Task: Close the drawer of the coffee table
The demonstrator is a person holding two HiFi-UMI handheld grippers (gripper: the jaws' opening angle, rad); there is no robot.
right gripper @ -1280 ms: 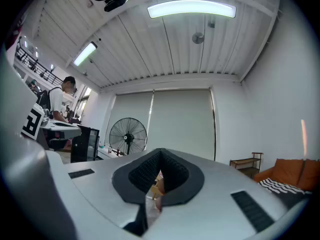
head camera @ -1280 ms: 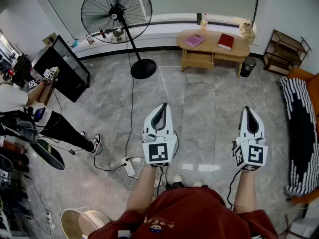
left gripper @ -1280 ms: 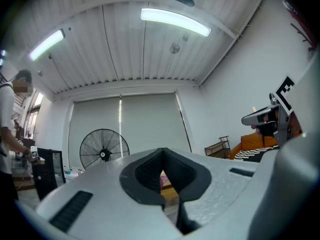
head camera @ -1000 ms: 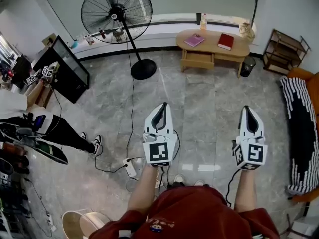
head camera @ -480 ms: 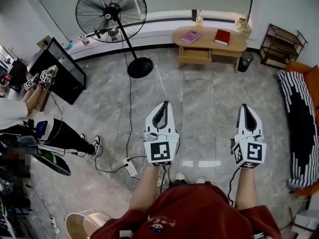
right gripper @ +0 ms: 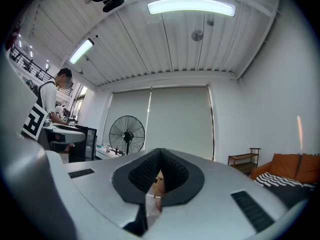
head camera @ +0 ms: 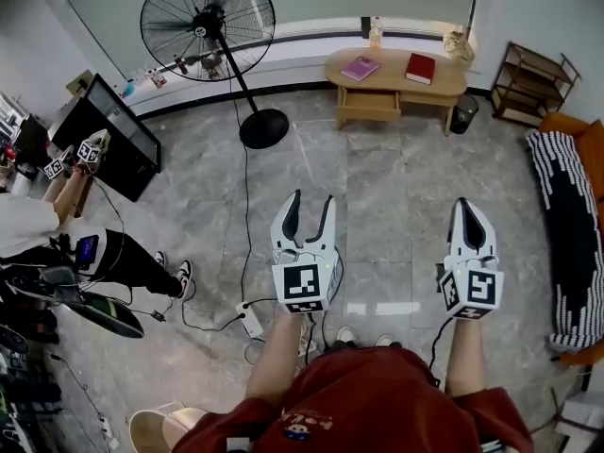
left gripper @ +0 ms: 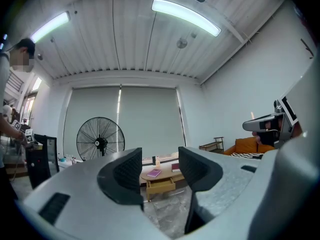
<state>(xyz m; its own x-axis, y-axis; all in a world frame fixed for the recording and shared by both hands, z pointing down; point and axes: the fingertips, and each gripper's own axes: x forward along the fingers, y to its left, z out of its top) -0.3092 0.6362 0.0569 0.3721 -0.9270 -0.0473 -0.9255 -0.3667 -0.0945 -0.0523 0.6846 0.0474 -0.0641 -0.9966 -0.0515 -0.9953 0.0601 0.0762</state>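
A light wooden drawer (head camera: pixel 370 111) was seen pulled out from the front of a low oval wooden counter (head camera: pixel 396 81) set against the far wall, well apart from both tools across a grey marble-tiled floor (head camera: pixel 406 187). A pink book (head camera: pixel 360 68) and a red book (head camera: pixel 420 68) were laid on the counter's top, and a black pedestal fan (head camera: pixel 208 17) was stood to its left. The left tool (head camera: pixel 310 198) was held level, its jaws having just been opened and spread with nothing between them, the distant drawer framed in the gap. The right tool (head camera: pixel 469 206) was held alongside, its jaws pressed together and empty.
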